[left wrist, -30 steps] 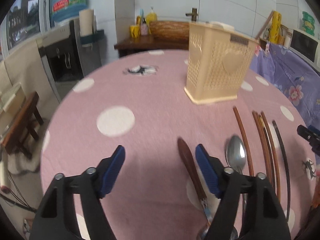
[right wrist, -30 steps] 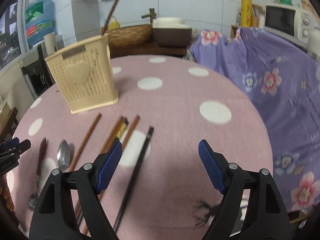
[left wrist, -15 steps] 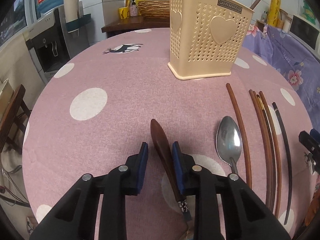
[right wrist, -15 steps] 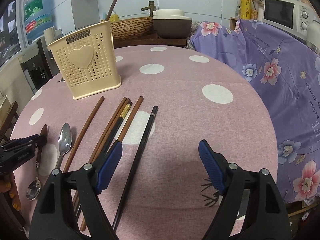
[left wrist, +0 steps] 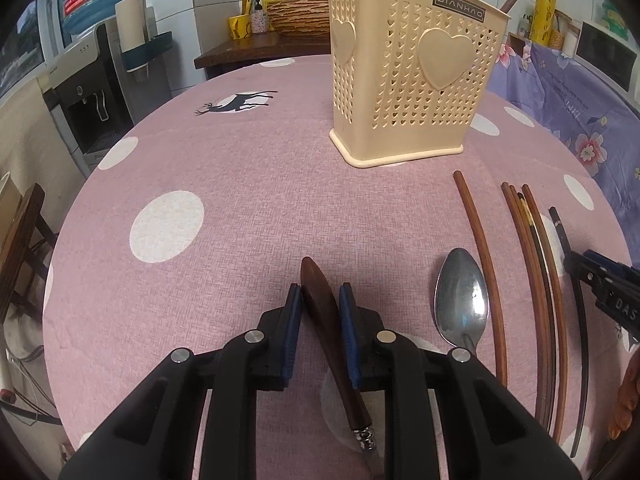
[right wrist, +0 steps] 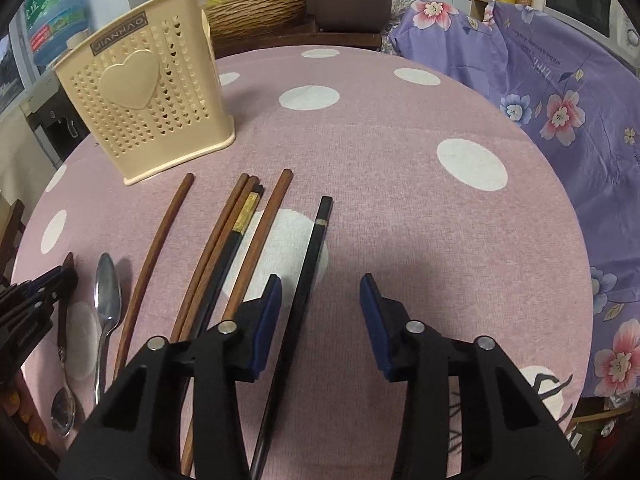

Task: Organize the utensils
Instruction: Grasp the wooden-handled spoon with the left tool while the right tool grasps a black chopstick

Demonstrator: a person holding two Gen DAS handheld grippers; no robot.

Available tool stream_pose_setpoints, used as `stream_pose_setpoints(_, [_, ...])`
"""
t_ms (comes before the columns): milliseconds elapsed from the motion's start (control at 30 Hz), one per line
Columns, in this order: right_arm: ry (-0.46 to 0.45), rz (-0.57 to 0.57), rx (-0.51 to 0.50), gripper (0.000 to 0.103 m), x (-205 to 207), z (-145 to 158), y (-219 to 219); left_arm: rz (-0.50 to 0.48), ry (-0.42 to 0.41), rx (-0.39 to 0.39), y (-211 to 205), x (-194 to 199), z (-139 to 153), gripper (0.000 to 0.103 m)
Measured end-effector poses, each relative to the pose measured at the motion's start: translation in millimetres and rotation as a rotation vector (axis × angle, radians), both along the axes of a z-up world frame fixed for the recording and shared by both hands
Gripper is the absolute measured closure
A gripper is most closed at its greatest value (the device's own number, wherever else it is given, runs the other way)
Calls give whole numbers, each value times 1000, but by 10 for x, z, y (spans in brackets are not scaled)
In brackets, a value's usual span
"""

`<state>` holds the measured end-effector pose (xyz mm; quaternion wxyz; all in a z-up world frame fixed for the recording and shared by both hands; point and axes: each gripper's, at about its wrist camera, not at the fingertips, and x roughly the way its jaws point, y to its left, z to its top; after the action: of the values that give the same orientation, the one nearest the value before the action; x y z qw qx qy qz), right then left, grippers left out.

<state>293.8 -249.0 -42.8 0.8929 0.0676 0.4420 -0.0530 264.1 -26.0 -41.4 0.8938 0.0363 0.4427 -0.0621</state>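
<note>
Jaws of the left gripper are closing on the wooden-handled spoon near the counter edge, pads barely touching. Right gripper narrows around the black chopstick, unpinched; both should grip squarely before lifting toward the basket.

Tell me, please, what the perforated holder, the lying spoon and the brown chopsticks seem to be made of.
Holder: cream plastic, probably; moulded heart-shaped holes, matte walls.
Spoon: polished metal, likely steel; mirror-like reflections.
Brown chopsticks: reddish wood by the look, smooth, perhaps lacquered.
</note>
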Motion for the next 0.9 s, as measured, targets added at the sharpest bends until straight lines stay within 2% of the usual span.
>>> stream_pose_setpoints(133, [3, 4, -35, 70, 113, -3, 61, -3, -1, -1, -4, 11, 1, 83])
stream_pose_setpoints(267, [-3, 14, -53, 86, 233, -1, 109, -6, -1, 1, -15, 27, -1, 83])
stream_pose_setpoints(367, [-1, 23, -50, 92, 301, 4, 120, -9, -1, 5, -19, 36, -2, 83])
stream_pose_setpoints(733, [-19, 27, -23, 94, 336, 2, 69, -11, -3, -5, -11, 55, -3, 84])
stream_pose_setpoints(900, [-39, 22, 25, 94, 314, 13, 3, -13, -6, -34, 18, 71, 4, 86])
